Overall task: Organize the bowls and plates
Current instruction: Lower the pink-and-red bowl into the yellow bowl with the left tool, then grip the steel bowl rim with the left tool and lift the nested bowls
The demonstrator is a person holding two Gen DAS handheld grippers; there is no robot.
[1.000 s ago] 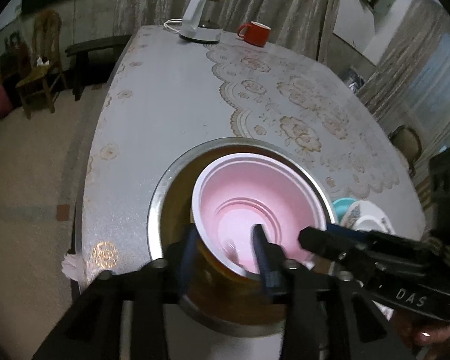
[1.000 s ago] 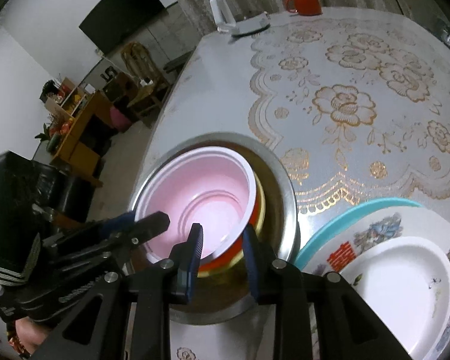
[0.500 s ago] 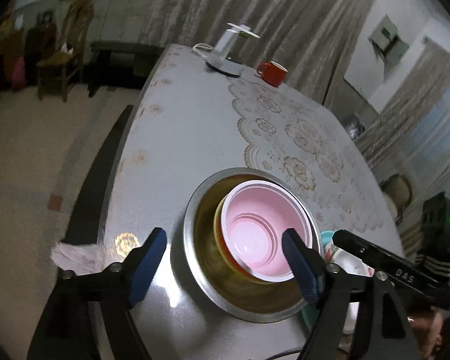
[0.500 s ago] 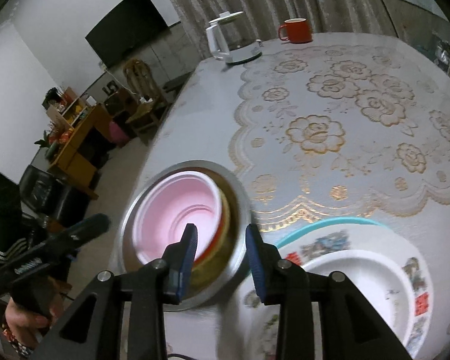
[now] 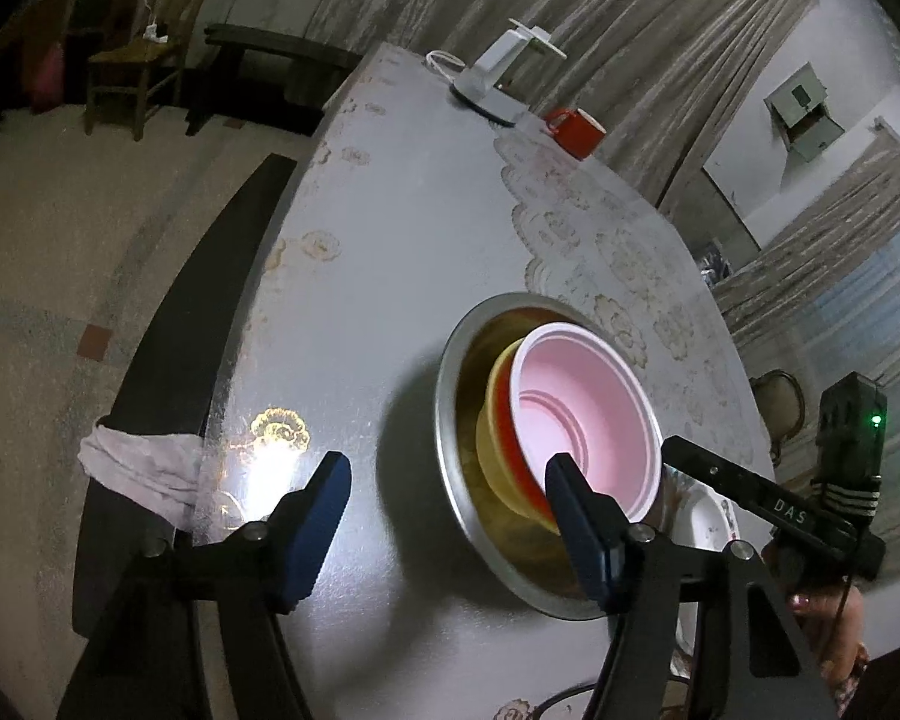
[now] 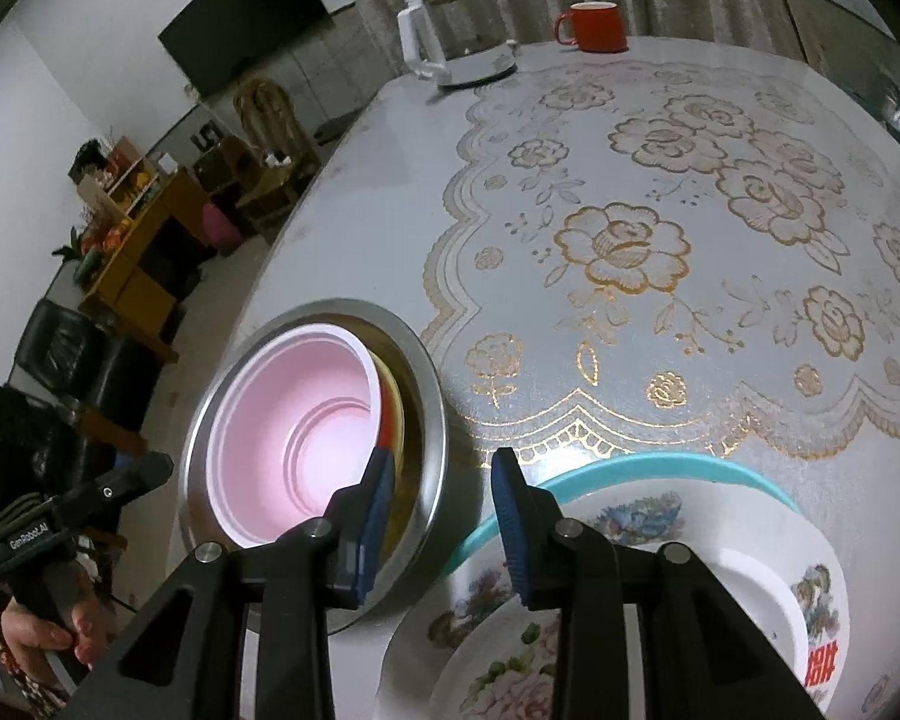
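Left wrist view: the left gripper (image 5: 444, 510) hangs above the near left edge of the surface (image 5: 402, 228), its jaws wide apart and holding nothing. The steel basin (image 5: 450, 450) sits ahead and to the right of the gap, so that only the right finger overlaps its near rim. Nested in it are a yellow bowl (image 5: 489, 438), a red bowl (image 5: 510, 450) and, on top, the pink bowl (image 5: 582, 414), which leans toward the far right. The right gripper (image 5: 750, 495) shows at the right edge, beyond the basin. A kettle (image 5: 498, 78) and a red mug (image 5: 576, 129) stand at the far edge, well apart from the stack. A cloth (image 5: 144, 468) is tied round the dark bench beside the near left edge.

Right wrist view: the right gripper (image 6: 441, 510) has its jaws apart by a moderate gap and empty. The gap looks down on bare surface (image 6: 468, 420) between the basin's rim (image 6: 438, 438) on the left and a stack of plates at the near edge on the right: a teal plate (image 6: 660, 465) at the bottom, flowered plates (image 6: 660, 516) on it and a white plate (image 6: 750, 582) on top. The pink bowl (image 6: 294, 438) lies left of the jaws.

Both stacks look built. If either is shifted next, the right gripper is nearer the plates and the left is nearer the bowls.
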